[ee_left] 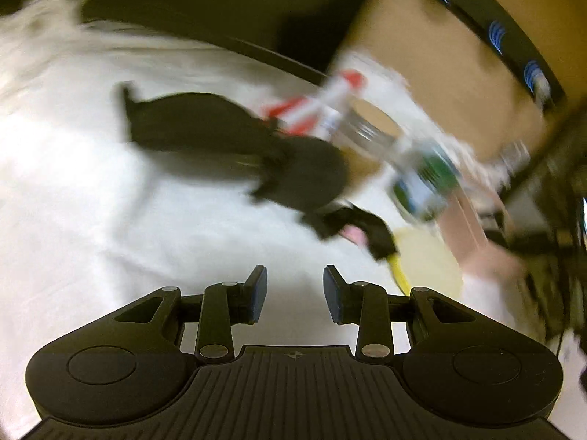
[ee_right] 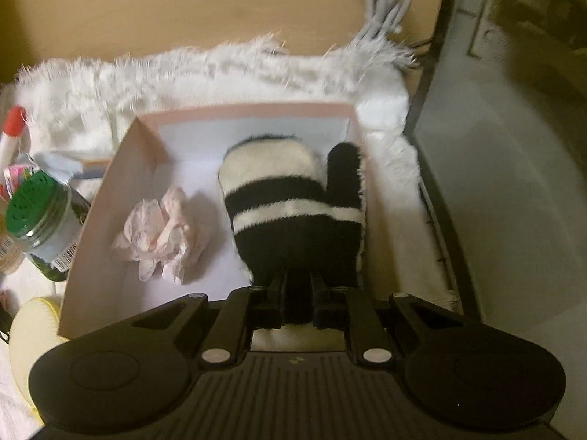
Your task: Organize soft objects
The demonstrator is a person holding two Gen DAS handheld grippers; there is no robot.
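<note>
While mitten is pinched over box by right gripper, left gripper is held parted, empty.

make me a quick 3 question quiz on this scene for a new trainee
1. True or false: the right gripper is shut on the striped mitten.
2. What lies in the box beside the mitten? A) crumpled tissue B) a spoon C) a phone
3. Fill in: the left gripper's jaws are ____ and hold nothing.

Key: 1 true; 2 A, the crumpled tissue; 3 open.
</note>
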